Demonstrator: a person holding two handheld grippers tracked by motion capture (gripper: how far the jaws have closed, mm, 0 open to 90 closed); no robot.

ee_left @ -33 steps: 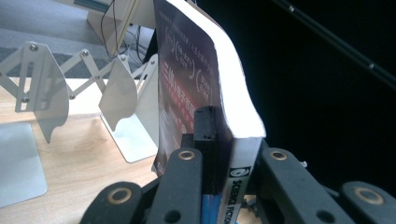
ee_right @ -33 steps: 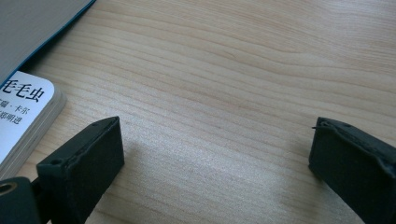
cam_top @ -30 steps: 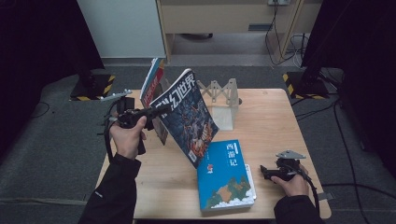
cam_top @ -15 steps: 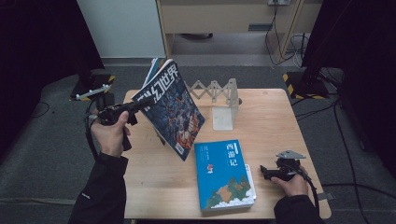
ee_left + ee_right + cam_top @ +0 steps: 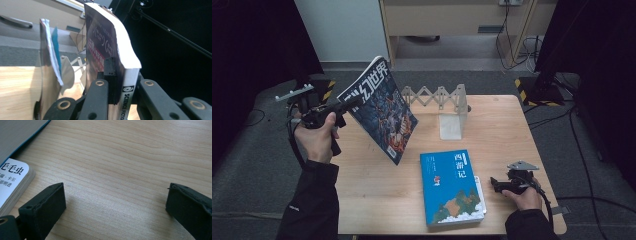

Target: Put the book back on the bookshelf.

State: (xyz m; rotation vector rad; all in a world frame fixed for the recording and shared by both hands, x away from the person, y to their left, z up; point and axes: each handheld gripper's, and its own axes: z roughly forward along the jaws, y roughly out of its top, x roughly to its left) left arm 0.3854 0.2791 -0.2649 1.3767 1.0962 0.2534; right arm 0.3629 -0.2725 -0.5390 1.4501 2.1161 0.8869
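- We held the magazine (image 5: 379, 110) in the left gripper (image 5: 343, 107), whose jaws were pressed together on its spine edge; in the left gripper view the pads pinched the thick block of pages (image 5: 117, 60) while one loose cover leaf (image 5: 48, 62) hung apart at the side.
- The magazine was in the air above the left part of the table (image 5: 377, 200), tilted, with the cover facing us and its lower corner pointing down to the wood.
- In our judgement, the step was to carry it to the folding rack (image 5: 447, 107) at the back of the table, so the grip should stay firm and the loose leaf should not catch.
- It was better to turn the magazine upright before lowering it.
- The right gripper (image 5: 502, 185) rested on the table with its jaws spread and nothing between them, just beside the blue book (image 5: 452, 187), which lay flat at the front.
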